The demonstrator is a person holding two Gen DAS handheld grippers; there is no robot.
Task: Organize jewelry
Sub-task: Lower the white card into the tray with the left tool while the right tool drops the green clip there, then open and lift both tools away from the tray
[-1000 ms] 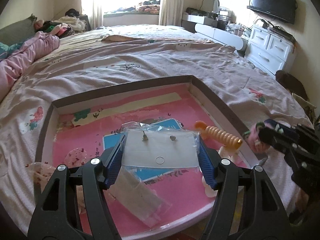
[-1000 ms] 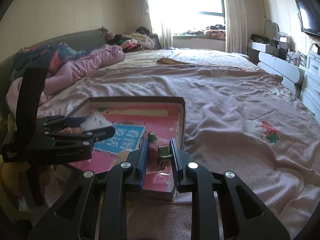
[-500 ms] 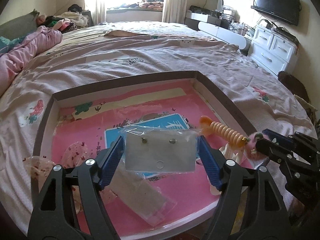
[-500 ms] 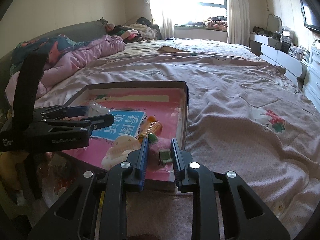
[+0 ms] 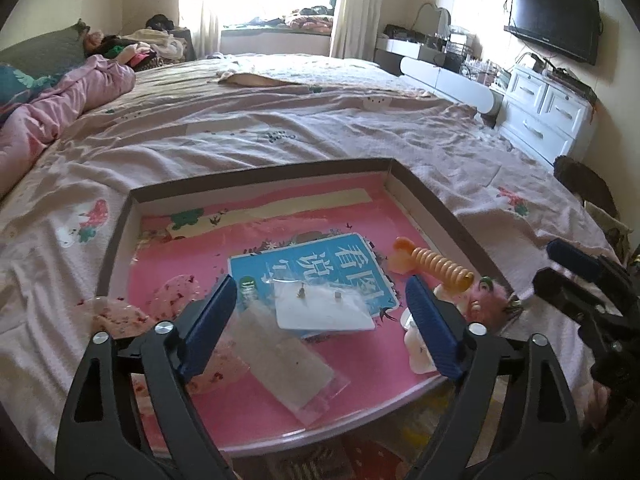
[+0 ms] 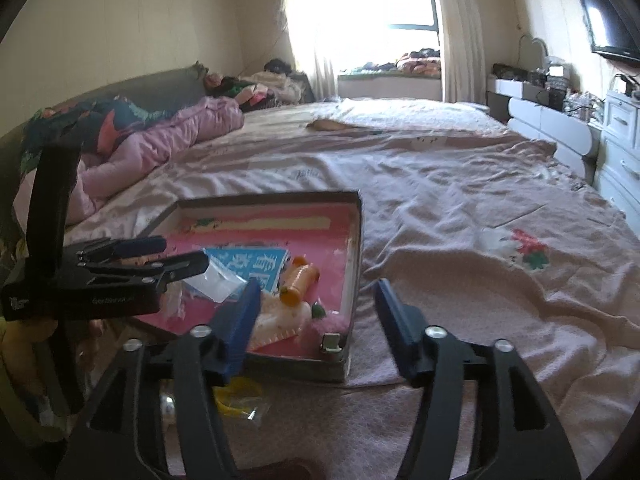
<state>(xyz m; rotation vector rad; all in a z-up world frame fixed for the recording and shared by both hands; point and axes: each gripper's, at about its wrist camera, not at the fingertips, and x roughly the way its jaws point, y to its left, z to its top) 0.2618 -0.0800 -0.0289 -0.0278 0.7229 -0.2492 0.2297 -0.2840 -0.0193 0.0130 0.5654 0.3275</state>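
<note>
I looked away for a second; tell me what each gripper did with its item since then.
The left gripper opened and let go of the bagged earring card, which now lies in the pink tray. The right gripper opened too, releasing the small metal clip at the tray's near right corner. The orange spiral hair tie and tray stayed put.

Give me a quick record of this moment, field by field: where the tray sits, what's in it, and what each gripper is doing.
surface: bed with pinkish cover
container: shallow box tray, pink inside, on the bed
earring card: white card in clear bag, two small studs, lying on the tray's blue label
spiral hair tie: orange, near the tray's right wall
clear bags: another one at the tray's front
left gripper: open, empty, jaws either side of the earring card
right gripper: open, empty, over the tray's near right corner
</note>
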